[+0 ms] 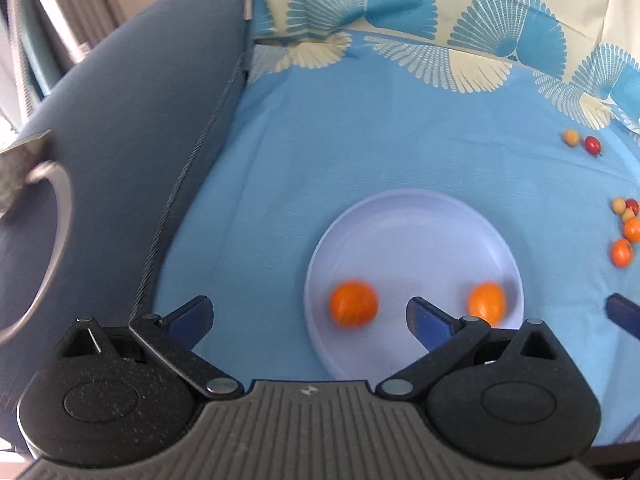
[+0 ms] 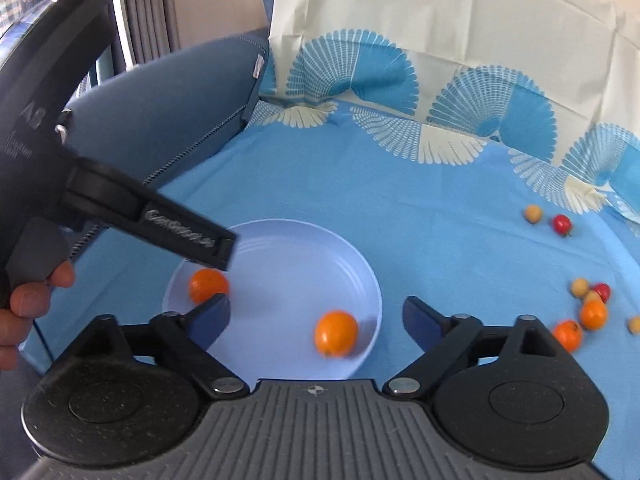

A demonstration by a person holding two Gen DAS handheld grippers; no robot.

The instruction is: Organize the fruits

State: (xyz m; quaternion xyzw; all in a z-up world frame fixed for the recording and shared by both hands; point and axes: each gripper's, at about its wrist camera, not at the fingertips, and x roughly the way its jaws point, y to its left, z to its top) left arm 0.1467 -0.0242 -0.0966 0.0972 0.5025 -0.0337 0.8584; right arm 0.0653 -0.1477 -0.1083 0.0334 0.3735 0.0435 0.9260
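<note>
Covering the surface, a blue cloth [image 2: 440,216] carries a pale plate [image 2: 280,256] holding two oranges [image 2: 335,333], the others lying loose to its right. The left gripper [image 1: 310,314] and right gripper [image 2: 316,316] hover spread wide, grasping nothing.

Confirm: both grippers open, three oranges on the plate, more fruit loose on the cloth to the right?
Not quite: the plate holds two oranges, one and another, as the right wrist view shows. Both grippers, left and right, are open, and loose fruit lies right.
</note>
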